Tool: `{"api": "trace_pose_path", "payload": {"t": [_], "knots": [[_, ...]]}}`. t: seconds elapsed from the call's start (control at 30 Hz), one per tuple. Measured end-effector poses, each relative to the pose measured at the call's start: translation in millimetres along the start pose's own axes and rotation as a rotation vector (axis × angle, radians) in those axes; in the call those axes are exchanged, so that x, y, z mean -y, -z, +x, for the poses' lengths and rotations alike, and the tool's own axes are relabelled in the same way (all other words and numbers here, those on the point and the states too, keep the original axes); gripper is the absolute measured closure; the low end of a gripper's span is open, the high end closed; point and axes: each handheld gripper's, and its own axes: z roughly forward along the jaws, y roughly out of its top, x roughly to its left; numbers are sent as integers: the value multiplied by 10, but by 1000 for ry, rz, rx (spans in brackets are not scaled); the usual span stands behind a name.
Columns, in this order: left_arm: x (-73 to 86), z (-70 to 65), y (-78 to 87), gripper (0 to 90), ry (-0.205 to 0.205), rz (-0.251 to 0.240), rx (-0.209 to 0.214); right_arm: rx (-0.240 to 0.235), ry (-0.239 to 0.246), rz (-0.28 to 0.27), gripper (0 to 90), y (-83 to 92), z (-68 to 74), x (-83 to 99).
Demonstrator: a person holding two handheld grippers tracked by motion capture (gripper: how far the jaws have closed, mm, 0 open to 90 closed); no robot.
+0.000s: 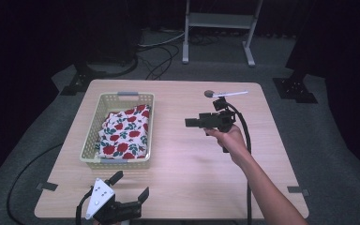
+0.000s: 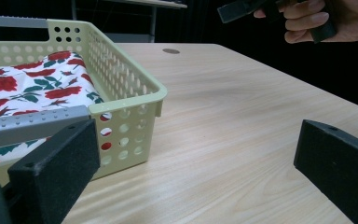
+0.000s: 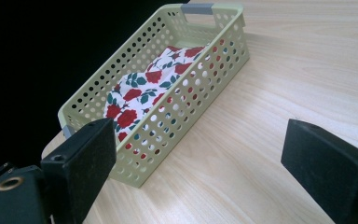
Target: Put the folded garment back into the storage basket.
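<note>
A pale green perforated basket stands on the left half of the wooden table. A folded cloth with red roses lies inside it. My left gripper rests at the table's front edge, just in front of the basket, open and holding nothing. In the left gripper view the basket's near corner and the cloth lie ahead on the left. A hand holds my right gripper above the table's middle right, pointed left toward the basket, open and holding nothing. The right gripper view looks down on the basket and cloth.
A small grey disc with a white stick beside it lies near the table's far edge. Grey tape marks sit at the front corners. A metal stand and cables are on the floor behind.
</note>
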Motion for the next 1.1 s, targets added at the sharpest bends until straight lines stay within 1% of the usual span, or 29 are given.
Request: {"api": "trace_pose_path", "payload": {"t": [0.5,0.87,1.1], "knots": [[3,-2,-4,0,0,2,-1,27,-19,-11,93,161,-109,77],[6,2,-9,0,1,5,0,39,-26,-23,93,244,-175,127],[8,3,-11,0,2,6,0,55,-34,-30,93,313,-221,177]]}}
